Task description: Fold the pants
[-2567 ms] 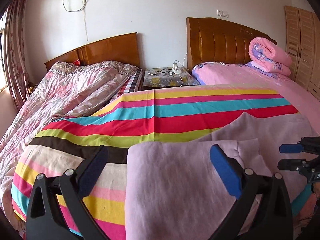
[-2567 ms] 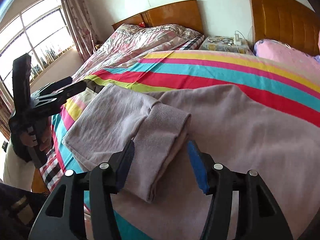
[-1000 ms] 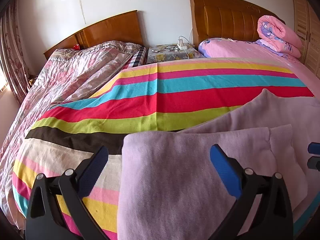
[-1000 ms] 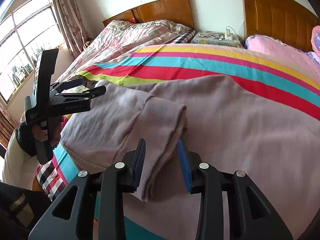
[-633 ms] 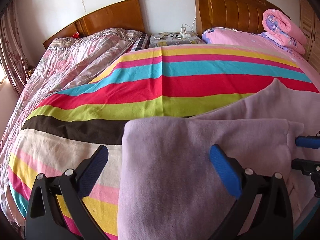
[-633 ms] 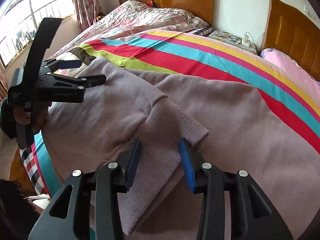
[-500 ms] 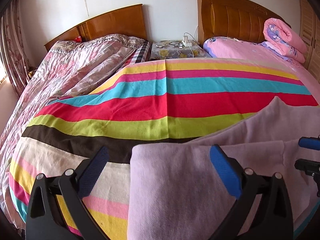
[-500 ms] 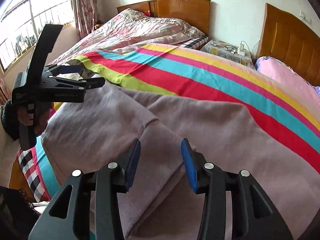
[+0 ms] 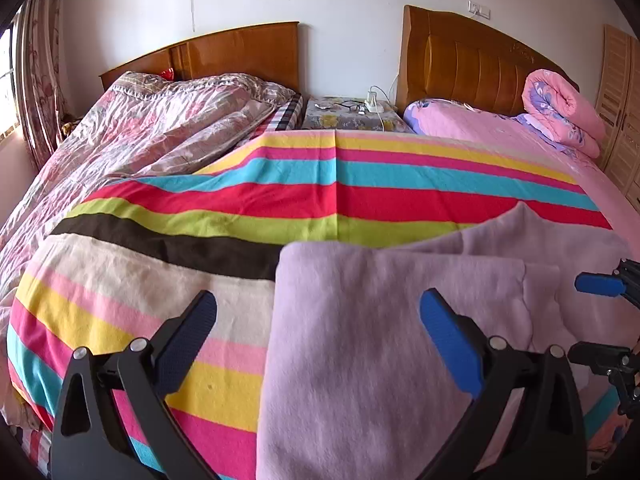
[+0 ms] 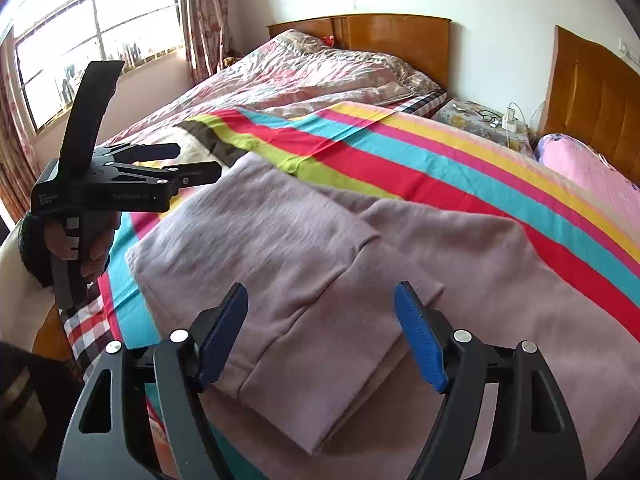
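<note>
Released from the right gripper (image 10: 322, 334), whose jaws have just been opening wide, the folded mauve knitted pants (image 10: 320, 280) lie below both jaw pairs; the left gripper (image 9: 318, 322) gapes wide. Smooth the ribbed cuff flat before regripping.

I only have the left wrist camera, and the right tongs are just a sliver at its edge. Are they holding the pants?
Observer: No. The right tongs have just been opening. The folded cuff of the pants lies between the pads, unpinched.
Operator: Is that fold lying flat?
Observer: Yes, the folded leg rests flat on the layer beneath it.
Operator: Where do my left tongs sit from that side?
Observer: The left tongs hang open beside the pants' far corner, over the striped blanket, with a hand gripping the handle.
</note>
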